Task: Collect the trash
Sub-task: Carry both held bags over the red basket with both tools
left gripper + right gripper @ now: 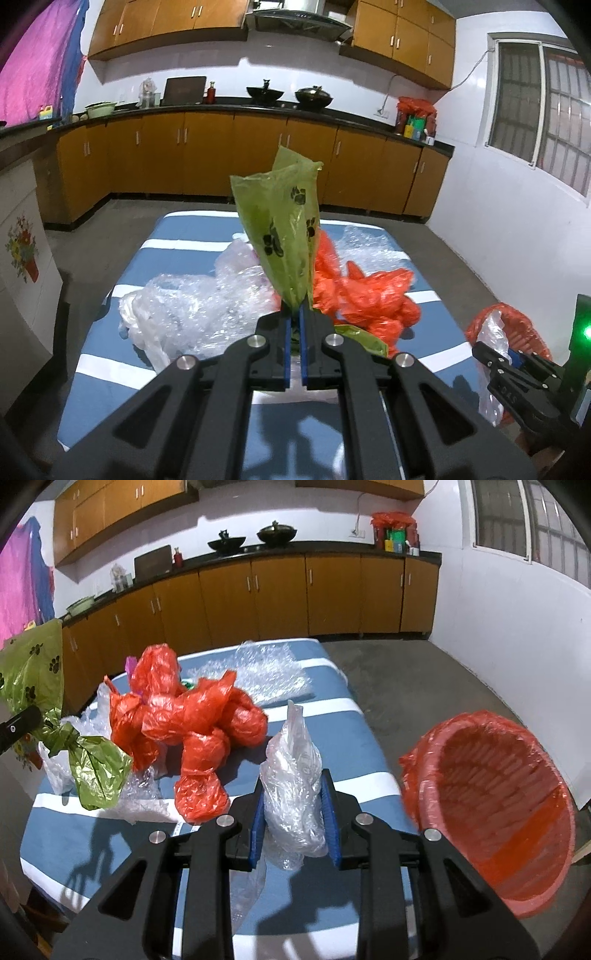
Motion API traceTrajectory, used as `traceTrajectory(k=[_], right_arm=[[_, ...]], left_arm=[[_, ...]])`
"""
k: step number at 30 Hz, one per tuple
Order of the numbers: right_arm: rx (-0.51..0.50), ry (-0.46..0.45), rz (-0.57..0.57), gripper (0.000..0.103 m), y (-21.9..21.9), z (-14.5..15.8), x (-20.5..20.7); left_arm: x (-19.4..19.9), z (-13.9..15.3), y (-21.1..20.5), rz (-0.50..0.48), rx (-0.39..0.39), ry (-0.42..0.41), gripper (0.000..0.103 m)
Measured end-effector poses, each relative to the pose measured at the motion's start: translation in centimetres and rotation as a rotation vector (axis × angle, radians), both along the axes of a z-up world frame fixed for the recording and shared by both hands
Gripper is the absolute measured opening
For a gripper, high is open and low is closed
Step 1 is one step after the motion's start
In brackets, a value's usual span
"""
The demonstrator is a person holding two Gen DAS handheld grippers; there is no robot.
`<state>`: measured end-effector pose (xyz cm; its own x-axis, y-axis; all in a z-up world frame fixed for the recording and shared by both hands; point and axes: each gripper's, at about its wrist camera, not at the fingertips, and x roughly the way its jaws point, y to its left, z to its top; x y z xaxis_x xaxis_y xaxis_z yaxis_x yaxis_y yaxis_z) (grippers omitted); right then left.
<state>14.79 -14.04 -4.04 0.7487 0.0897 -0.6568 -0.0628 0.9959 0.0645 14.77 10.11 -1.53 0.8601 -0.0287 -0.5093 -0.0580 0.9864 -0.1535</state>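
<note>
- Over the blue-and-white striped table [343, 738], both tools are loaded: the left hand-held gripper [294, 314] has its blue pads pressed almost together on the twisted neck of a green bag [284, 229] printed with black paw marks, which stands up above the fingers.
- At the right, the right hand-held gripper [295, 805] pinches a crumpled clear plastic bag [293, 786] between wider-set pads; the wad bulges out above and below them.
- Judging from this, the step in hand is carrying picked-up pieces to the red lined basket [491, 805], which sits off the table's right edge, mouth tilted toward the camera.
- Next move, likely: swing the clear wad over that mouth and spread the pads; thin film may cling to them, so a shake could be needed.
- Left on the table: a knotted, glossy red plastic bag [192, 723], lumpy like tied sausages, and bubble wrap [266, 672], flat and pebbled, further back.
</note>
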Motion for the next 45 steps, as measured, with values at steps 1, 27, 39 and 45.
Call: traceTrajectory(k=[1, 27, 39, 45], right_arm=[[0.000, -0.006, -0.005, 0.028, -0.3, 0.3, -0.2], [-0.010, -0.055, -0.312, 0.028, -16.1, 3.0, -4.4], [0.057, -0.038, -0.416, 0.028, -21.8, 1.7, -4.0], [0.079, -0.040, -0.418, 0.028, -22.9, 1.4, -3.7]], left_arm=[[-0.2, 0.2, -0.4, -0.007, -0.001, -0.004, 0.005], [3.7, 0.7, -19.7, -0.425, -0.072, 0.012, 0.005], [6.0, -2.5, -29.5, -0.601, -0.031, 0.085, 0.005], [6.8, -4.2, -31.7, -0.645, -0.019, 0.134, 0.006]])
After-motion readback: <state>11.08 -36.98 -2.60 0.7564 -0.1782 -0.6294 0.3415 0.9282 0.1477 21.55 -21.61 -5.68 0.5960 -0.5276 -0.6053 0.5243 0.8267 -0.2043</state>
